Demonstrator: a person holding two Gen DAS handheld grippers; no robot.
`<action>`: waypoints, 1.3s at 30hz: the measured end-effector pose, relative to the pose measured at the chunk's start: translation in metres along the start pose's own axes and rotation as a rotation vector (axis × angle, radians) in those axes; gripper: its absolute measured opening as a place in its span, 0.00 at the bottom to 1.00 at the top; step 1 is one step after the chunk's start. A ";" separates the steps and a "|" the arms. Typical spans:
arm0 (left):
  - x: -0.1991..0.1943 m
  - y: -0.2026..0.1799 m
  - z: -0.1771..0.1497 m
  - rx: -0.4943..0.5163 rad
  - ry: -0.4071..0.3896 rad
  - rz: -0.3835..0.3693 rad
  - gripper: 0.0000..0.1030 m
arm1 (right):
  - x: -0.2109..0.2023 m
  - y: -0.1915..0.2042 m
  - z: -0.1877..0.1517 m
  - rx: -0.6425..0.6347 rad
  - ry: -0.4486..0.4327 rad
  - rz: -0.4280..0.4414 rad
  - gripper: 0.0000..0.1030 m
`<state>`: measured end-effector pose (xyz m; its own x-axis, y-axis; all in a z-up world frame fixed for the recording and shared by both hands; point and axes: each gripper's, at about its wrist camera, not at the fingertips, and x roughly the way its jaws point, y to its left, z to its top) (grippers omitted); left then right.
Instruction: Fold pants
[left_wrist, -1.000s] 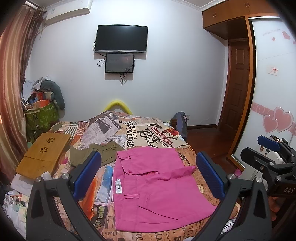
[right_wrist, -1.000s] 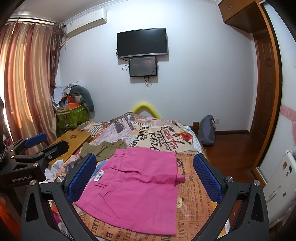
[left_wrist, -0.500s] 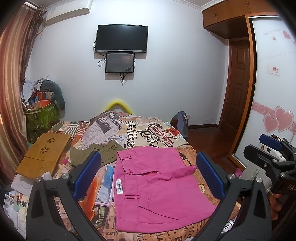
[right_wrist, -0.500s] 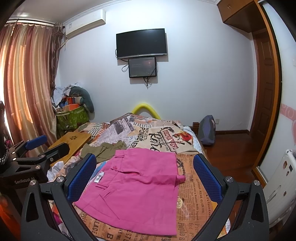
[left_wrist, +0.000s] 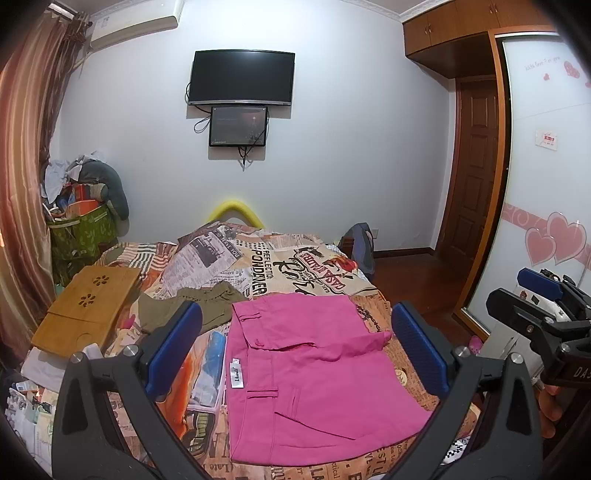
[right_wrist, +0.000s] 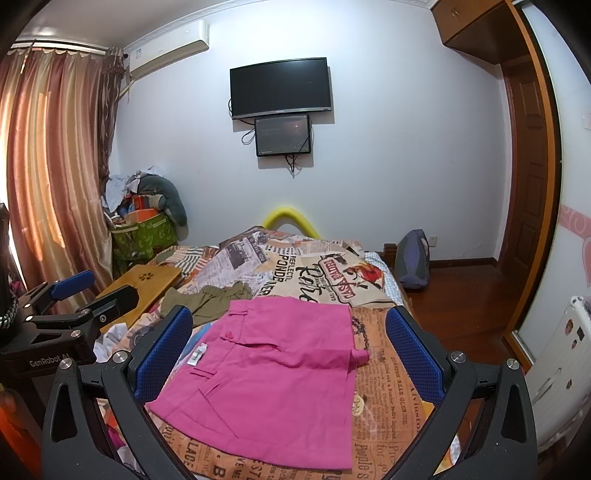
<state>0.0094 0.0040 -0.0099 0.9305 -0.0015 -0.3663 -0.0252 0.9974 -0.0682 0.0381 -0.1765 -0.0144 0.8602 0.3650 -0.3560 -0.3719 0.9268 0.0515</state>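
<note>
Pink pants (left_wrist: 310, 373) (right_wrist: 269, 373) lie folded flat on the bed, a white label showing at their left edge. My left gripper (left_wrist: 293, 347) hovers open above and short of them, nothing between its blue pads. My right gripper (right_wrist: 290, 347) is likewise open and held back over the bed's near edge. Each gripper shows in the other's view: the right gripper (left_wrist: 546, 314) at the far right, the left gripper (right_wrist: 74, 295) at the far left.
The bed has a newspaper-print cover (left_wrist: 280, 266). An olive garment (left_wrist: 199, 299) lies behind the pants, a wooden lap tray (left_wrist: 88, 306) at the left. A cluttered green basket (left_wrist: 81, 229), curtain, wardrobe (left_wrist: 546, 184) and door (left_wrist: 472, 173) surround the bed.
Both grippers drifted slightly; the pants lie unchanged.
</note>
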 end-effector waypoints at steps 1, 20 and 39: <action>0.000 0.000 0.000 0.000 0.001 0.000 1.00 | 0.000 0.000 0.000 0.001 0.000 0.000 1.00; -0.002 0.001 0.006 -0.002 -0.012 0.004 1.00 | 0.000 0.004 -0.002 0.003 -0.005 0.006 1.00; 0.040 0.012 0.002 -0.007 0.070 0.013 1.00 | 0.045 -0.029 -0.028 0.033 0.100 -0.046 1.00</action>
<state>0.0472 0.0163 -0.0237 0.9021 0.0059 -0.4315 -0.0398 0.9968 -0.0696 0.0775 -0.1891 -0.0577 0.8363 0.3131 -0.4500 -0.3200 0.9453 0.0630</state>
